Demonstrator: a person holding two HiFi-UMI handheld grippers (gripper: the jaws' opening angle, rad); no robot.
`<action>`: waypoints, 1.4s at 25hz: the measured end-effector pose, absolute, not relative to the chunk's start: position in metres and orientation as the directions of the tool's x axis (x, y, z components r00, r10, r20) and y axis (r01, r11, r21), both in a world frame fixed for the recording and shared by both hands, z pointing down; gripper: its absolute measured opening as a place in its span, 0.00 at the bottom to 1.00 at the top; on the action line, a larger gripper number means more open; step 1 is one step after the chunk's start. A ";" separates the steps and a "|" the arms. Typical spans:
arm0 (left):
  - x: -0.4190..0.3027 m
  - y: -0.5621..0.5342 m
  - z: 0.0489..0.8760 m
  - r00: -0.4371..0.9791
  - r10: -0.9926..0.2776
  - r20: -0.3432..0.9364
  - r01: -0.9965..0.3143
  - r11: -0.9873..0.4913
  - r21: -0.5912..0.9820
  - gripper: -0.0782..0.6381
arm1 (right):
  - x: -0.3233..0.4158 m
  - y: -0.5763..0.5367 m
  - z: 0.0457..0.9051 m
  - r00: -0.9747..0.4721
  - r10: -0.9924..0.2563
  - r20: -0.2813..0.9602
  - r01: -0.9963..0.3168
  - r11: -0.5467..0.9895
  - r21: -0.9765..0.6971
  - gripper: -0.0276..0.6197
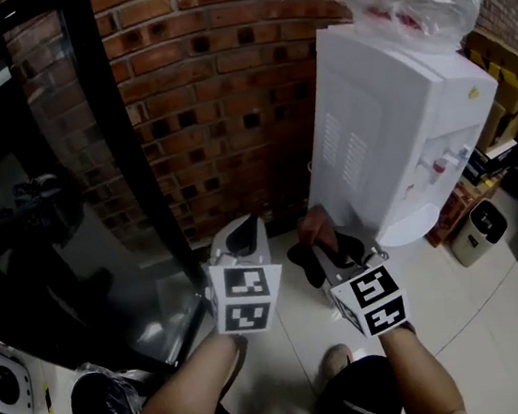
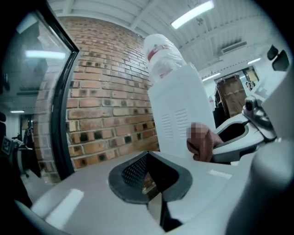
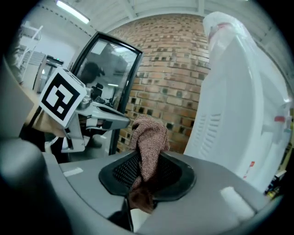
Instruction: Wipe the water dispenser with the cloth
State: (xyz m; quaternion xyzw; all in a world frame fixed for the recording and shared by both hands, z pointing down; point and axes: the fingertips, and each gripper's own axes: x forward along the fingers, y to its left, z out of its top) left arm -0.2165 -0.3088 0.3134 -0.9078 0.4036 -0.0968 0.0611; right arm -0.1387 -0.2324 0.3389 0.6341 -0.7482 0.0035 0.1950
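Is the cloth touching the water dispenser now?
Apart. The right gripper view shows brick wall between the cloth, which the right gripper holds, and the water dispenser.

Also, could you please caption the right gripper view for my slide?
Right tongs clamp a brown cloth, with the white water dispenser at right.

place: workplace hall or lobby | signs: curved brick wall (image 1: 214,84), black-framed glass panel (image 1: 54,228), tiled floor (image 1: 481,314), water dispenser (image 1: 390,127), ceiling strip lights (image 2: 190,13), cardboard boxes (image 1: 507,74)
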 end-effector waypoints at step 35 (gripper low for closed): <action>-0.260 -0.427 0.278 0.598 -0.801 -0.028 -0.799 -0.594 -0.090 0.11 | -0.041 -0.412 0.079 0.524 -0.840 -0.141 -0.594 -0.479 0.647 0.21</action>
